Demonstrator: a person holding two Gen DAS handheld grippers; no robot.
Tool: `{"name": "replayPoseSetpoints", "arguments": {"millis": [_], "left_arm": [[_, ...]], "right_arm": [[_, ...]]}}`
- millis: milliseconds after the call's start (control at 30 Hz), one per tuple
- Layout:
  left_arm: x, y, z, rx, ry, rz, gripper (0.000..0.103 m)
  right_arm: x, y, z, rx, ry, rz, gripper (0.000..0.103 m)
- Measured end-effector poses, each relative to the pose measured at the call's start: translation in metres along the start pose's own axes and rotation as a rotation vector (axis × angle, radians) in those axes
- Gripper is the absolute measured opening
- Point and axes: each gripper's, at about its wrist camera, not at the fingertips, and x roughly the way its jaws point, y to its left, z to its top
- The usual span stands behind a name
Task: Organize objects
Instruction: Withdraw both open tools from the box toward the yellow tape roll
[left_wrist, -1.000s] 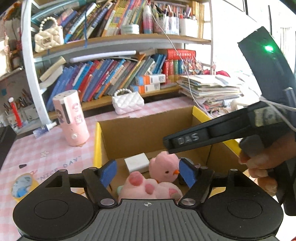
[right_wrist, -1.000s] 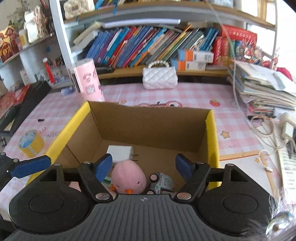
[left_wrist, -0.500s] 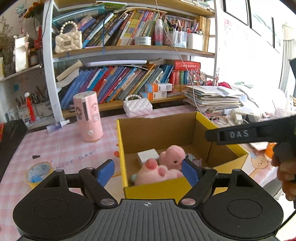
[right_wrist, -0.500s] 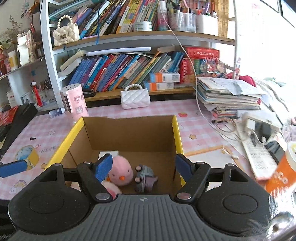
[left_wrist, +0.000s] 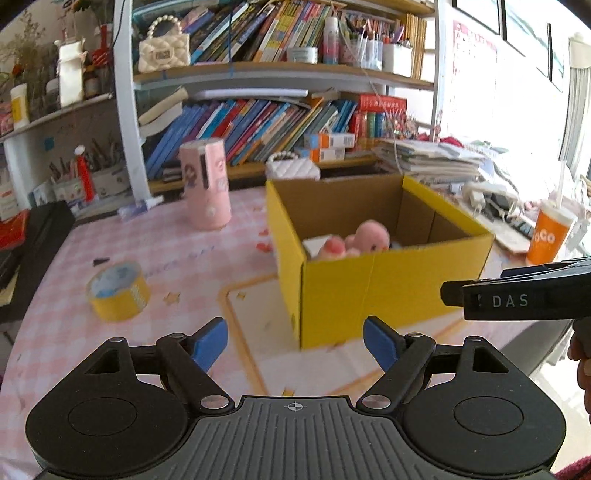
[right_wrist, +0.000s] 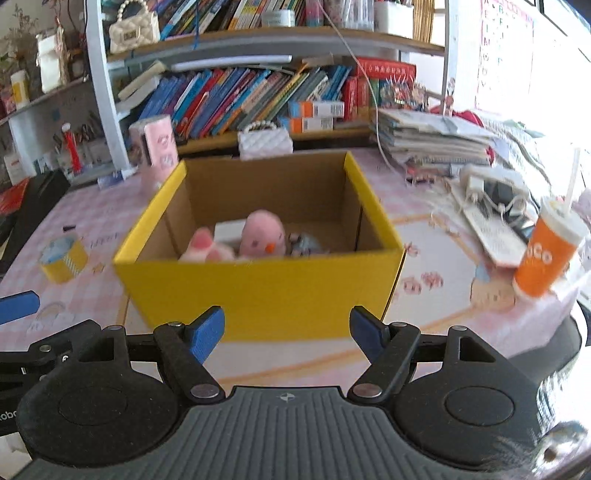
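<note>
Holding both tools short of the yellow box (right_wrist: 258, 291), we had the left gripper (left_wrist: 295, 341) and the right gripper (right_wrist: 286, 332) spread wide with nothing between their blue fingers (right_wrist: 205, 332). We saw the box standing on the pink checked table (left_wrist: 166, 258), and inside it a pink chick toy (right_wrist: 263, 234), a pink paw plush (right_wrist: 205, 247), a white block (right_wrist: 229, 229) behind them and a small grey toy car (right_wrist: 308, 243) beside the chick. We also noted a roll of yellow tape (left_wrist: 118, 290) to the box's left, a pink cylinder (left_wrist: 205, 188) behind it, and an orange cup (right_wrist: 543, 258) on its right.
</note>
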Motion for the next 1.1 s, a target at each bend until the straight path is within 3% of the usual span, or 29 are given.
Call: {"name": "replayPoseSetpoints", "arguments": {"millis": [433, 1100], "left_arm": [[-0.036, 0.020, -0.044, 0.001, 0.071, 0.044, 0.086], [-0.073, 0.049, -0.078, -0.046, 0.104, 0.095, 0.086]], "right_arm": [[-0.029, 0.041, -0.056, 0.026, 0.066, 0.013, 0.073], [-0.056, 0.083, -0.090, 0.001, 0.102, 0.104, 0.072]]}}
